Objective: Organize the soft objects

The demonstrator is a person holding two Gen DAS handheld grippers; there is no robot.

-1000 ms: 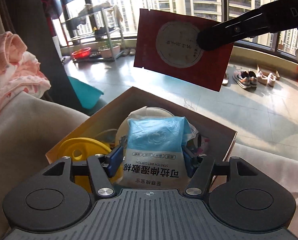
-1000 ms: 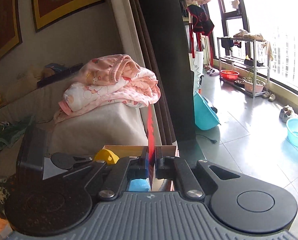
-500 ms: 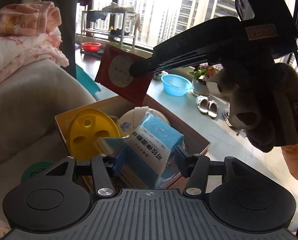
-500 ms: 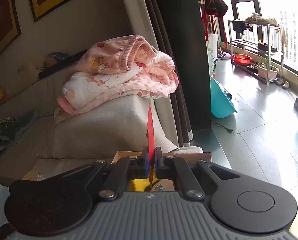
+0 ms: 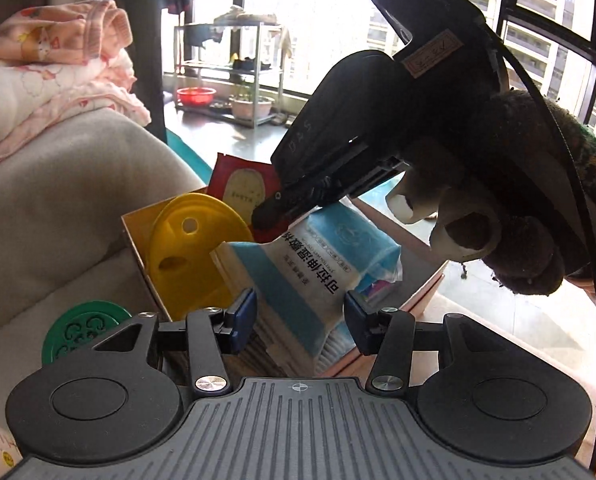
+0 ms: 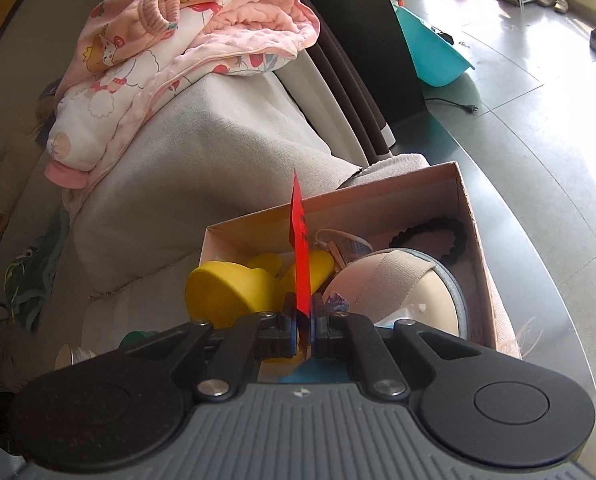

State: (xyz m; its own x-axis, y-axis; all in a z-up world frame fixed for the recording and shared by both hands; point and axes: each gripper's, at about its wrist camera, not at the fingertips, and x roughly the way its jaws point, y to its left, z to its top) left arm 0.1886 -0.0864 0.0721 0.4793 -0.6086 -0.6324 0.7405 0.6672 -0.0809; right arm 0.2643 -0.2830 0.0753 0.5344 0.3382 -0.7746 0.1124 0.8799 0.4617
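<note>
Left wrist view: the left gripper [image 5: 298,314] has its blue-padded jaws closing around a blue-and-white plastic pack of cotton wipes [image 5: 298,276] that lies in the open cardboard box [image 5: 137,240]; whether the pads press on it I cannot tell. Beside the pack stands a round yellow plastic lid [image 5: 189,256]. The right gripper [image 5: 263,216], in a dark-gloved hand [image 5: 494,216], pinches a flat red paper packet [image 5: 241,188] over the box.

Right wrist view: the right gripper [image 6: 306,328] is pressed together on the red packet [image 6: 301,256], edge-on above the box [image 6: 470,216], near a beige padded cup [image 6: 394,284].
</note>
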